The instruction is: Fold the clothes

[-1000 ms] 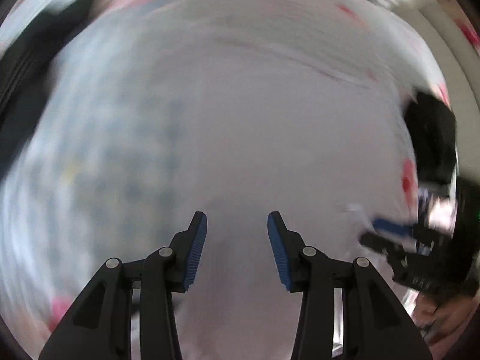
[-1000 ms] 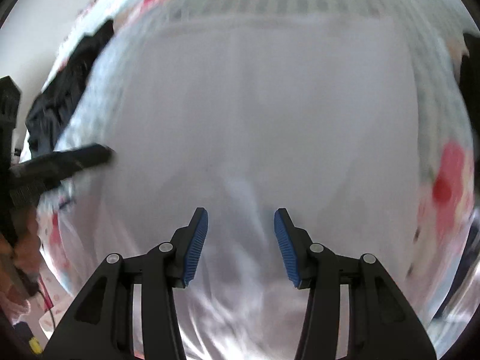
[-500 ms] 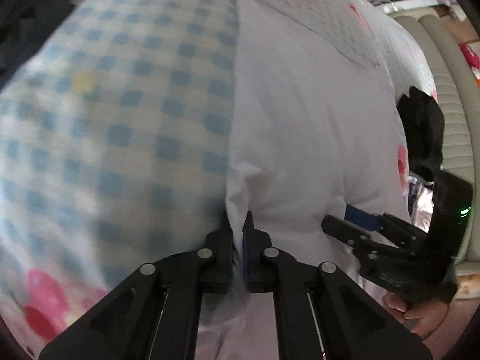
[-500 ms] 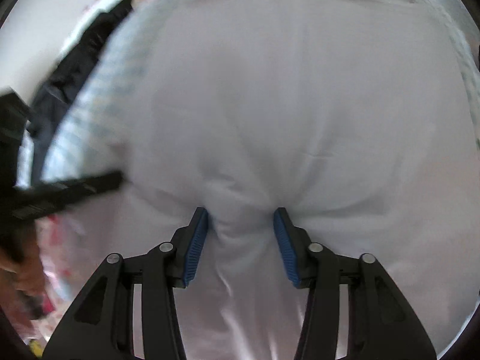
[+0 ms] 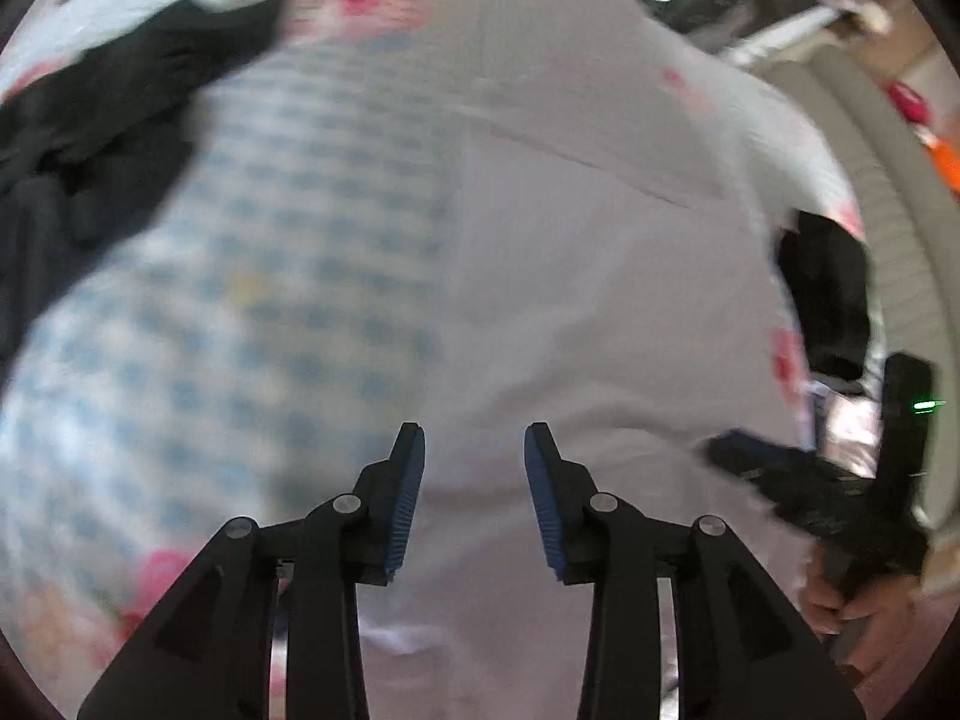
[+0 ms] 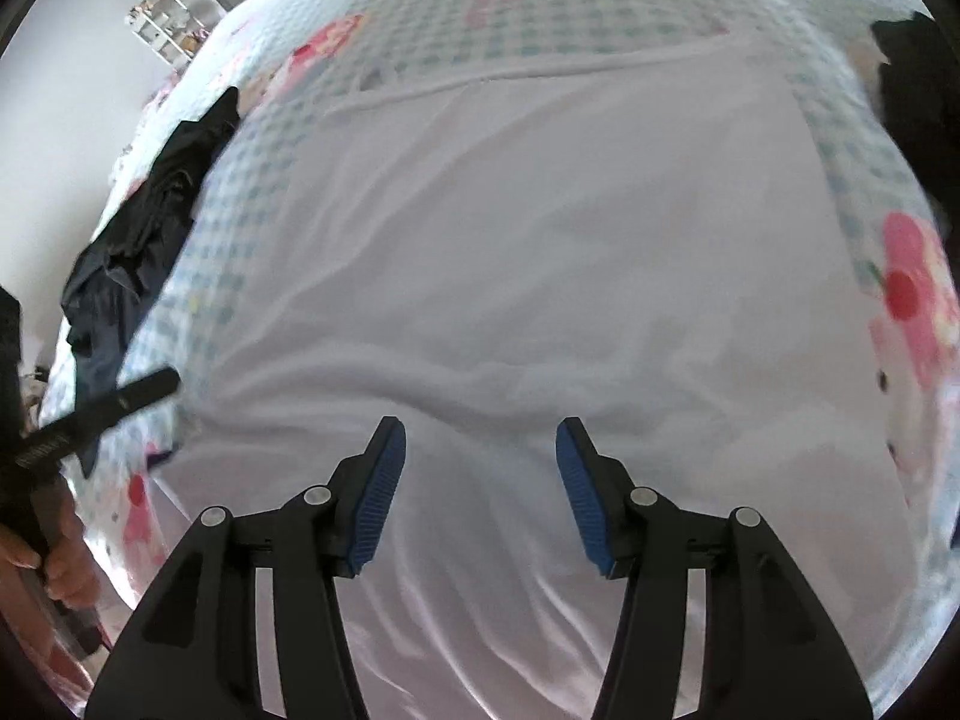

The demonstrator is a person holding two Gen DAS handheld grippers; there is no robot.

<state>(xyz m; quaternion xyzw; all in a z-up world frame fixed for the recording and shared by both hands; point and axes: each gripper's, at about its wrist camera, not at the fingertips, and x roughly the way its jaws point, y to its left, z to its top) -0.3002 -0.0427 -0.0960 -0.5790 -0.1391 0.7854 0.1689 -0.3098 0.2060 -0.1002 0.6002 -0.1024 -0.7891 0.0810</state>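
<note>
Spread flat across checked bedspread (image 6: 528, 42): white garment (image 6: 540, 252), dark clothes (image 6: 138, 240) heaped far left. Above its near edge, left gripper (image 5: 474, 498) and right gripper (image 6: 480, 492), jaws apart and opening, gripping nothing.

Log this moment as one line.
white garment: flat on bed | left gripper: opening, empty | right gripper: opening, empty

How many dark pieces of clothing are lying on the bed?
2. One dark garment lies crumpled left of the white garment; another dark piece sits at the far right edge, mostly cut off. More may be hidden.
</note>
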